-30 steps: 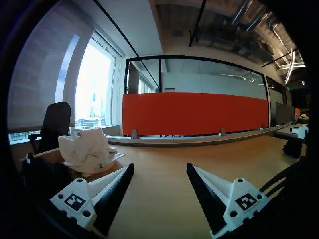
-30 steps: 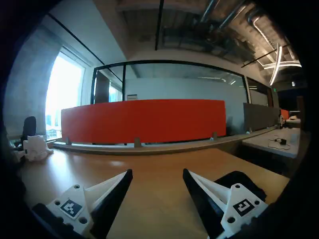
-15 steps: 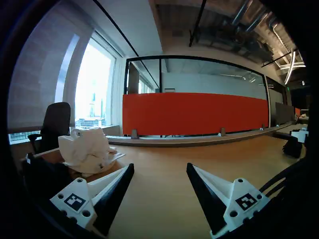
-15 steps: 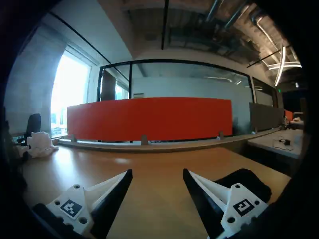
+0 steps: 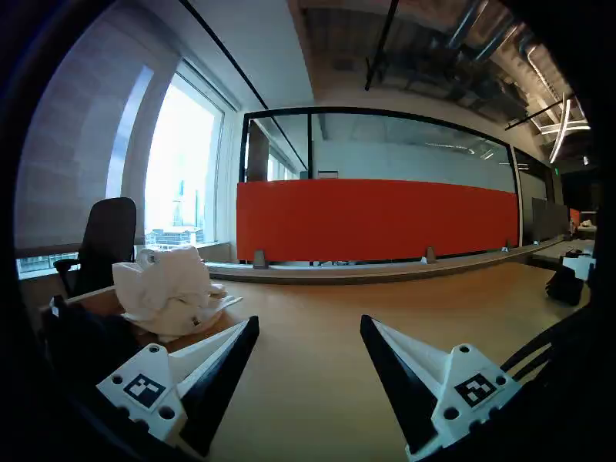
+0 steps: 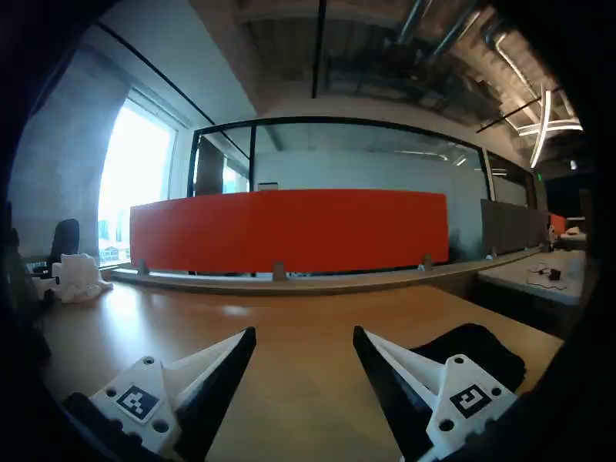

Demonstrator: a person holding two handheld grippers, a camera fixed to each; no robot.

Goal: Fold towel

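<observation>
Towel, 1, crumpled white heap.

Towel is white, divider orange-red, bundle seemingly black.

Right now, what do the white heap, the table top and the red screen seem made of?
White heap: soft matt cloth, likely towelling; it lies in limp crumpled folds. Table top: wood or wood-look laminate, smooth; a pale sheen reflects on it. Red screen: flat, even, matt; fabric or painted board, I cannot tell.
</observation>
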